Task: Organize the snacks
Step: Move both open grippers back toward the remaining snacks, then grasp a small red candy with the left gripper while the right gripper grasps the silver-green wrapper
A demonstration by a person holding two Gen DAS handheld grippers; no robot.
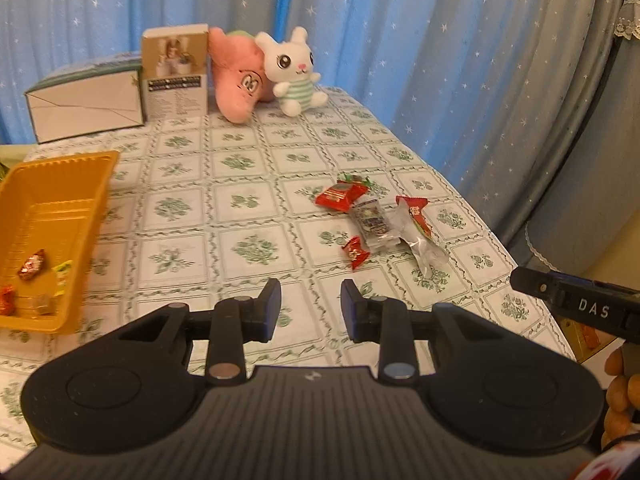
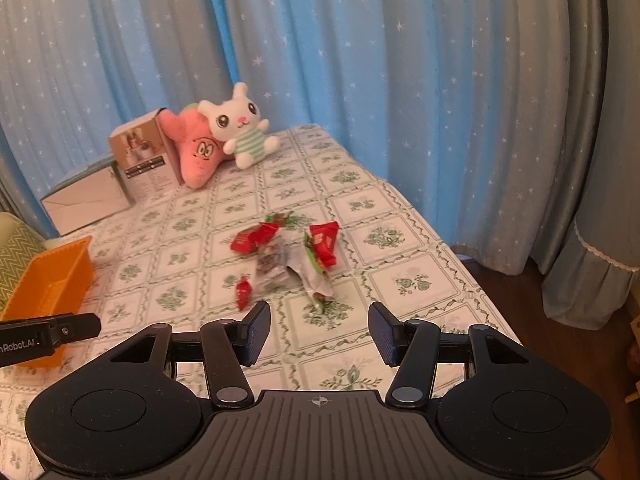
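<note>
Both claws hang over the near edge of a worktop (image 1: pixel 248 216) draped in a white cloth printed with green floral squares. The left claw (image 1: pixel 310 304) has its jaws parted with nothing between them, only cloth showing in the gap. The right claw (image 2: pixel 318 330) stands wider apart and is just as empty. Ahead of them, toward the right side of the worktop, lies a loose cluster of wrapped snacks (image 1: pixel 376 220): a red rectangular packet (image 1: pixel 340 196), a small red twisted candy (image 1: pixel 355 251), a clear packet with a dark print (image 1: pixel 372 224), and a crinkled silvery wrapper with a red end (image 1: pixel 418 236), several touching or overlapping. Well apart on the left sits an orange plastic rectangular tray (image 1: pixel 76 172), holding a few small wrapped sweets (image 1: pixel 32 266) in its near corner. At the far end, a white rabbit plush (image 1: pixel 294 70) leans against a pink plush (image 1: pixel 236 80), beside a brown and white carton (image 1: pixel 176 72) and a long white box (image 1: pixel 86 102). Blue star-speckled curtains (image 1: pixel 440 40) hang behind.
</note>
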